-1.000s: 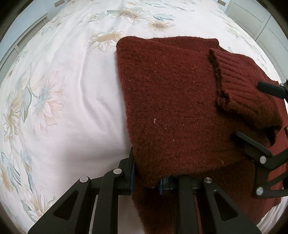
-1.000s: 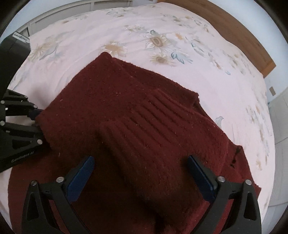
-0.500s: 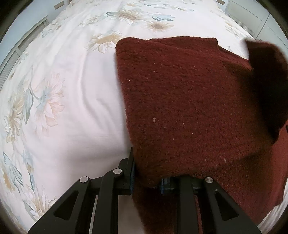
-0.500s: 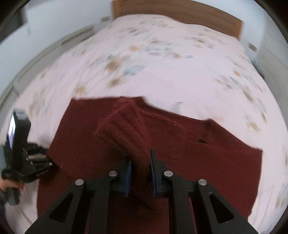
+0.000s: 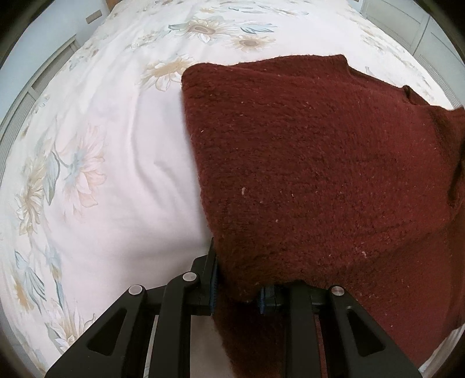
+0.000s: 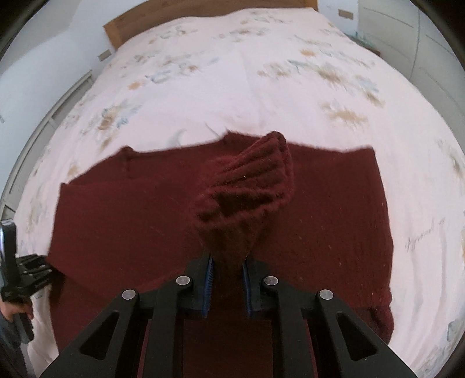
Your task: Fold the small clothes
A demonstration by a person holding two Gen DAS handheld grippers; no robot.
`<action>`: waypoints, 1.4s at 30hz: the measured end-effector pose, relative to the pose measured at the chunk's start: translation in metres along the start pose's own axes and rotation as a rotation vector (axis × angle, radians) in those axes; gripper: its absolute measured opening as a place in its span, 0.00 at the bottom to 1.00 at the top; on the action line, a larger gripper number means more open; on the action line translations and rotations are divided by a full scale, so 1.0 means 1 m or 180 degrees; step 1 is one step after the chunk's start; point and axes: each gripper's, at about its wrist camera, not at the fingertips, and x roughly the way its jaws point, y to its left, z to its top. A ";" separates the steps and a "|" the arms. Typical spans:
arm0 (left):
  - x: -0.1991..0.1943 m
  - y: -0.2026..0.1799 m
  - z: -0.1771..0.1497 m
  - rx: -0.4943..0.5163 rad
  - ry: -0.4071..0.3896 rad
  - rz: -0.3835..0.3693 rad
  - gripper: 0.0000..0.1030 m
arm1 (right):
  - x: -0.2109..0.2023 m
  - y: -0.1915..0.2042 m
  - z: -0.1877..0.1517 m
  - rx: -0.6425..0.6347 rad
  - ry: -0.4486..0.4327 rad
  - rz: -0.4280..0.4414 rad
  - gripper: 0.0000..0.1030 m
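Observation:
A dark red knitted sweater (image 5: 314, 162) lies spread on a floral bedsheet (image 5: 110, 151). My left gripper (image 5: 237, 293) is shut on the sweater's near edge, where a folded layer bunches between the blue pads. In the right wrist view the sweater (image 6: 122, 221) stretches across the bed, and my right gripper (image 6: 226, 279) is shut on its ribbed cuff (image 6: 252, 183), which stands lifted above the body. The left gripper (image 6: 26, 279) shows at that view's left edge, gripping the sweater's side.
The bedsheet (image 6: 247, 87) reaches back to a wooden headboard (image 6: 209, 5). White cupboards (image 6: 421, 43) stand at the right. A person's hand (image 6: 11, 311) holds the left gripper at the lower left.
My right gripper closed on the ribbed cuff and carried it rightward off the sweater's body, rolling as it went. The cuff has left the left wrist view. The left gripper kept its hold.

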 end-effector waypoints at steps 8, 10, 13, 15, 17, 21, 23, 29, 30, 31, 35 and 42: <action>0.003 -0.003 0.002 -0.0019 0.0018 -0.0007 0.19 | 0.015 -0.036 -0.018 0.0190 0.0146 -0.0118 0.15; 0.003 -0.004 0.002 -0.0020 0.0011 0.0000 0.19 | 0.013 -0.040 -0.022 0.0203 0.0155 -0.0107 0.15; 0.004 -0.004 0.003 -0.0033 0.0015 0.0002 0.19 | 0.009 -0.040 -0.026 0.0108 0.0185 -0.0267 0.15; 0.004 -0.005 0.003 -0.0034 0.0019 0.0011 0.19 | 0.006 -0.038 -0.031 -0.0004 0.0203 -0.0373 0.15; 0.006 -0.005 0.003 -0.0037 0.0009 0.0027 0.19 | 0.003 -0.037 -0.033 -0.0041 0.0204 -0.0438 0.17; 0.000 -0.011 0.001 0.0009 -0.0020 0.0112 0.19 | -0.006 -0.037 -0.035 -0.0075 0.0201 -0.0568 0.24; -0.008 -0.017 -0.001 0.0040 0.0001 0.0168 0.19 | -0.015 -0.036 -0.035 -0.0099 0.0157 -0.0594 0.33; -0.039 -0.022 -0.009 -0.0021 -0.0064 0.0024 0.69 | -0.046 -0.017 -0.027 -0.0256 -0.0045 -0.0585 0.76; -0.045 -0.023 -0.011 -0.0011 -0.0089 0.0017 0.79 | -0.050 -0.013 -0.025 -0.0294 -0.0073 -0.0573 0.78; -0.051 -0.025 -0.012 0.0008 -0.0104 0.0027 0.82 | -0.052 -0.008 -0.023 -0.0339 -0.0110 -0.0542 0.79; -0.075 -0.036 -0.010 0.0036 -0.0224 0.0034 0.95 | -0.057 0.015 -0.019 -0.0445 -0.0250 -0.0470 0.83; -0.099 -0.077 0.015 0.0043 -0.0664 -0.0132 0.99 | -0.034 0.053 -0.020 -0.0592 -0.0252 -0.0459 1.00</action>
